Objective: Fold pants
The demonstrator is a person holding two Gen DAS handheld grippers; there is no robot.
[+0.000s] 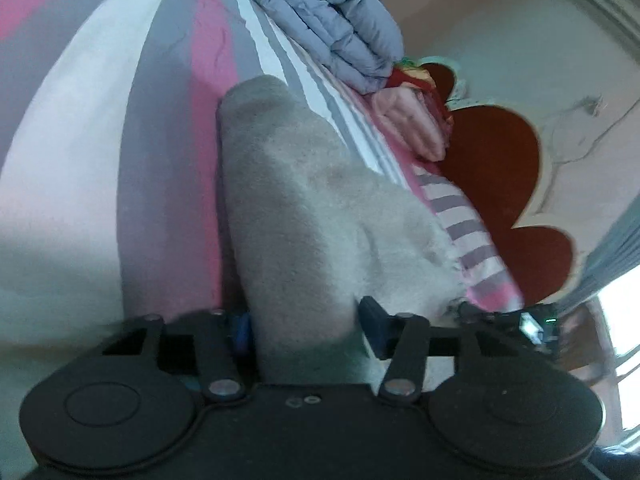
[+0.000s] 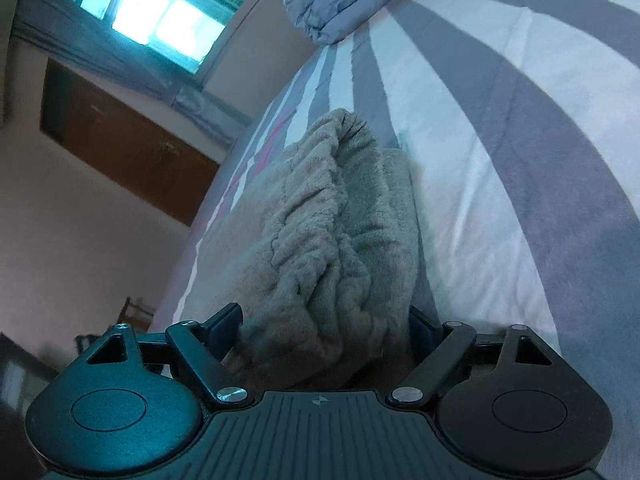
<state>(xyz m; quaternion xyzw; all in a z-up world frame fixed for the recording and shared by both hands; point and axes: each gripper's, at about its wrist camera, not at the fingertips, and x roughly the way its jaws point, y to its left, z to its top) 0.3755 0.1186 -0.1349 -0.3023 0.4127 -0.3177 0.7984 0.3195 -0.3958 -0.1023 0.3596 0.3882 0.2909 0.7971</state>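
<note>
The pants are fuzzy beige fleece, lying on a striped bedsheet. In the left wrist view the pants (image 1: pixel 316 216) stretch away as a smooth band, and my left gripper (image 1: pixel 304 328) is shut on their near end. In the right wrist view the pants (image 2: pixel 332 240) are bunched with a gathered elastic waistband on top, and my right gripper (image 2: pixel 326 332) is shut on that thick bundle. Both sets of fingertips are partly hidden by the cloth.
The bed has a sheet (image 1: pixel 80 160) with grey, white and pink stripes (image 2: pixel 520 160). A grey puffy quilt (image 1: pixel 332 28) lies at the far edge, with pink folded cloth (image 1: pixel 412 124) beside it. A dark red headboard (image 1: pixel 496 160), a window (image 2: pixel 160 16) and a brown cabinet (image 2: pixel 132 140) stand beyond.
</note>
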